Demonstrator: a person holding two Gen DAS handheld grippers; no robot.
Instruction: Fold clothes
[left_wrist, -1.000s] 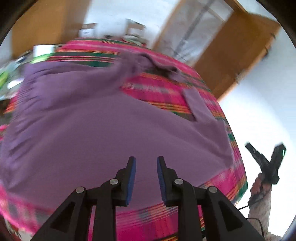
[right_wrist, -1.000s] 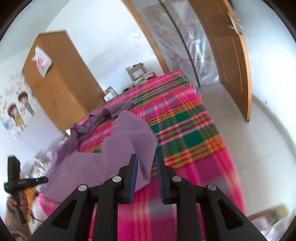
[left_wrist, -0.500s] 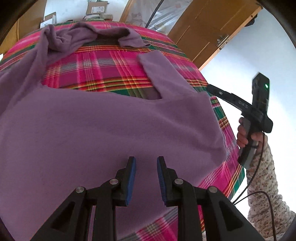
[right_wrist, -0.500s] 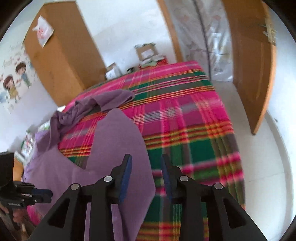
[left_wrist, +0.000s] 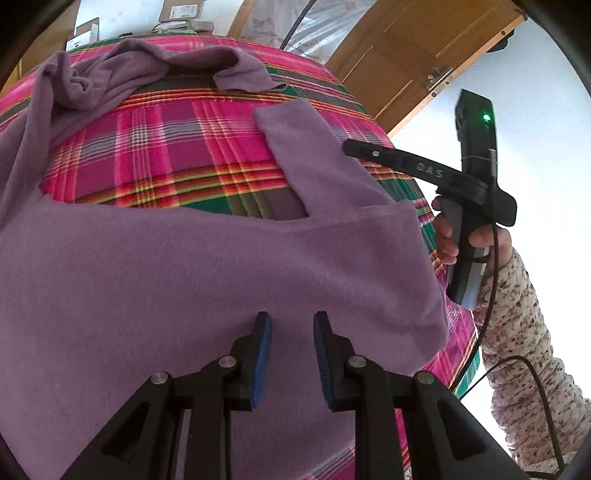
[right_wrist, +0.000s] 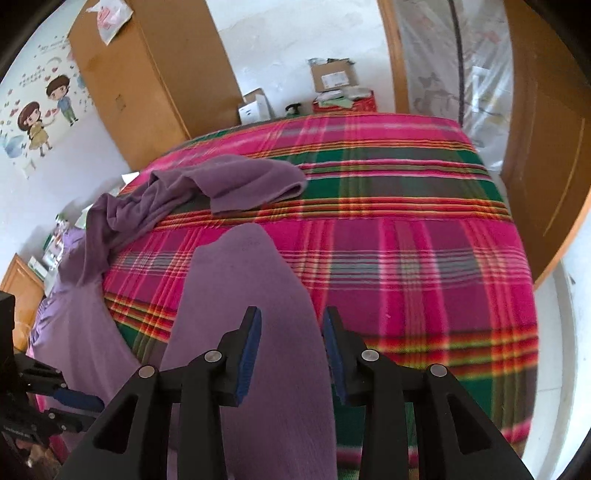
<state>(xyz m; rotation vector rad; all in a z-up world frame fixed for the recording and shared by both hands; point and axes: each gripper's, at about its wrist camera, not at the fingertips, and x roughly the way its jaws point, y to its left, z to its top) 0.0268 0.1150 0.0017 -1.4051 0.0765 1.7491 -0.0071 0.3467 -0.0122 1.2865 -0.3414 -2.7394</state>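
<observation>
A purple long-sleeved top (left_wrist: 184, 277) lies spread on a pink and green plaid bed cover (left_wrist: 166, 155). My left gripper (left_wrist: 291, 332) hovers over the top's body near its right side, open, with nothing between the pads. One sleeve (right_wrist: 251, 295) lies flat and points up the bed. My right gripper (right_wrist: 291, 332) is open just above that sleeve, which shows in the gap between the pads without being pinched. In the left wrist view the right gripper (left_wrist: 369, 151) reaches over the sleeve (left_wrist: 314, 162). The other sleeve (right_wrist: 221, 181) is bunched at the far left.
A hand and floral cuff (left_wrist: 517, 332) hold the right gripper beside the bed's right edge. A wooden wardrobe (right_wrist: 147, 85), cardboard boxes (right_wrist: 332, 74) and an open wooden door (right_wrist: 543, 147) stand beyond the bed. The plaid cover (right_wrist: 406, 240) right of the sleeve is bare.
The right gripper has swung in over the flat sleeve and its jaws have widened. The left gripper has shifted towards the top's right side and come lower.
</observation>
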